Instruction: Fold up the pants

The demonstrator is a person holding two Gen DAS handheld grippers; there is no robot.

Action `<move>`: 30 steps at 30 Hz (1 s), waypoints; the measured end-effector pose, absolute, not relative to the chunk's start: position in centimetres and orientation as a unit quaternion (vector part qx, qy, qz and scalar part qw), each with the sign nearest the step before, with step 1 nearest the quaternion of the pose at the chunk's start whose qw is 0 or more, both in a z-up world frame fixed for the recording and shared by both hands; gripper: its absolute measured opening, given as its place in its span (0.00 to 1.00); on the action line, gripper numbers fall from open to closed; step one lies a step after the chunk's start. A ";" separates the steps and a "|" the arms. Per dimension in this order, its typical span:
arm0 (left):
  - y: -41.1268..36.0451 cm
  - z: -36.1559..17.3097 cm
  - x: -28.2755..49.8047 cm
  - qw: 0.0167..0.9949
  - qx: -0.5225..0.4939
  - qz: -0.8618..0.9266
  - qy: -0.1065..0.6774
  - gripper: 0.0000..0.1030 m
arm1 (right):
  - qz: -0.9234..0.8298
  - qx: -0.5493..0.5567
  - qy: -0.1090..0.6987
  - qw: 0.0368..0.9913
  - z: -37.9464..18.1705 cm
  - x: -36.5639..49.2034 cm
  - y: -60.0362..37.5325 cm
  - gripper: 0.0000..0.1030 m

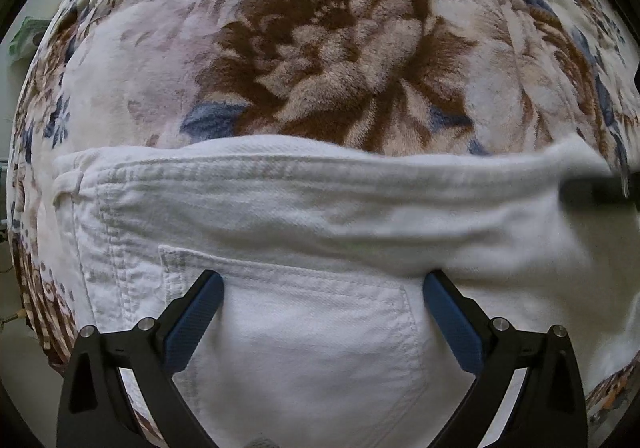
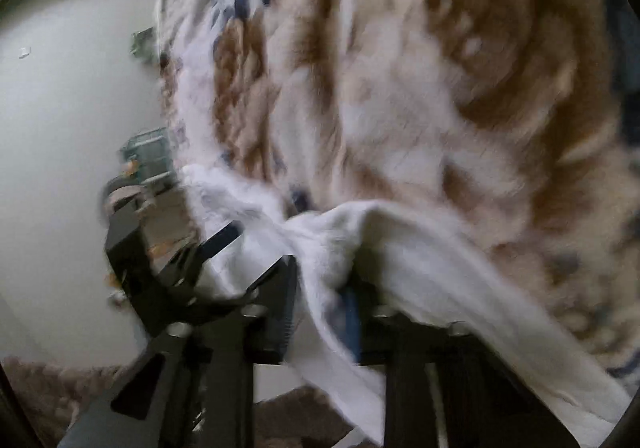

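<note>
The left wrist camera looks straight down along the left gripper (image 1: pixel 323 284), close above the white pants (image 1: pixel 320 216) on the floral blanket (image 1: pixel 320 48). The right wrist camera tilts down and forward along the right gripper (image 2: pixel 320 288), very close to the cloth and blurred. Both views share the pants (image 2: pixel 400 248) and blanket (image 2: pixel 440 68); the right view also catches the left gripper (image 2: pixel 208 248).

Motion-blurred blanket (image 2: pixel 440 88), right wrist view

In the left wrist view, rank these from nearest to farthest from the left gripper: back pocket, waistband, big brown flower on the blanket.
1. Back pocket of the white pants, between the left gripper fingers.
2. Waistband, just beyond the pocket.
3. Big brown flower on the floral blanket, past the pants' top edge.
</note>
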State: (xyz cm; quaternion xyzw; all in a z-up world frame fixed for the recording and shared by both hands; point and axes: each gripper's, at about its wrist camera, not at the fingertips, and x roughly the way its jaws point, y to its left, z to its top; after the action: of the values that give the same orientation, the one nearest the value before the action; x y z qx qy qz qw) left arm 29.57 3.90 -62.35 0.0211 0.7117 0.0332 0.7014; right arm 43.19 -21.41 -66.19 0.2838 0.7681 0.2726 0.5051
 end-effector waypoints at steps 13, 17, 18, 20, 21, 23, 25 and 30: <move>2.4 -60.3 30.5 0.704 0.007 0.024 0.710 1.00 | 0.267 0.205 0.776 0.533 -62.5 43.0 -25.0 0.67; 1.1 -60.5 31.9 0.709 0.010 0.019 0.704 1.00 | 0.257 0.144 0.789 0.540 -63.4 41.3 -24.1 0.03; 0.7 -60.6 32.4 0.712 0.009 0.016 0.702 1.00 | 0.244 0.146 0.784 0.552 -63.5 41.1 -24.0 0.03; 0.1 -60.7 33.2 0.718 0.013 0.013 0.696 1.00 | 0.227 0.144 0.762 0.589 -62.4 41.3 -24.6 0.03; -0.2 -61.0 33.7 0.720 0.021 0.012 0.694 1.00 | 0.222 0.145 0.757 0.597 -62.2 41.2 -24.5 0.02; -0.8 -62.0 34.6 0.717 0.036 0.012 0.696 1.00 | 0.202 0.143 0.747 0.617 -61.8 41.0 -24.5 0.02; -1.3 -63.3 35.2 0.713 0.054 0.015 0.698 1.00 | 0.192 0.128 0.752 0.618 -62.4 41.1 -24.3 0.02; -2.1 -62.7 35.7 0.708 0.070 0.017 0.703 1.00 | 0.182 0.211 0.762 0.584 -63.8 41.3 -26.0 0.26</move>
State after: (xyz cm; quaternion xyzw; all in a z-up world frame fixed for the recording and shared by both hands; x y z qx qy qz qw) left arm 35.72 -2.14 -62.67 0.0704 0.7027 0.0173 0.7078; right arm 41.32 -25.95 -63.75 0.2112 0.7620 0.1823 0.5844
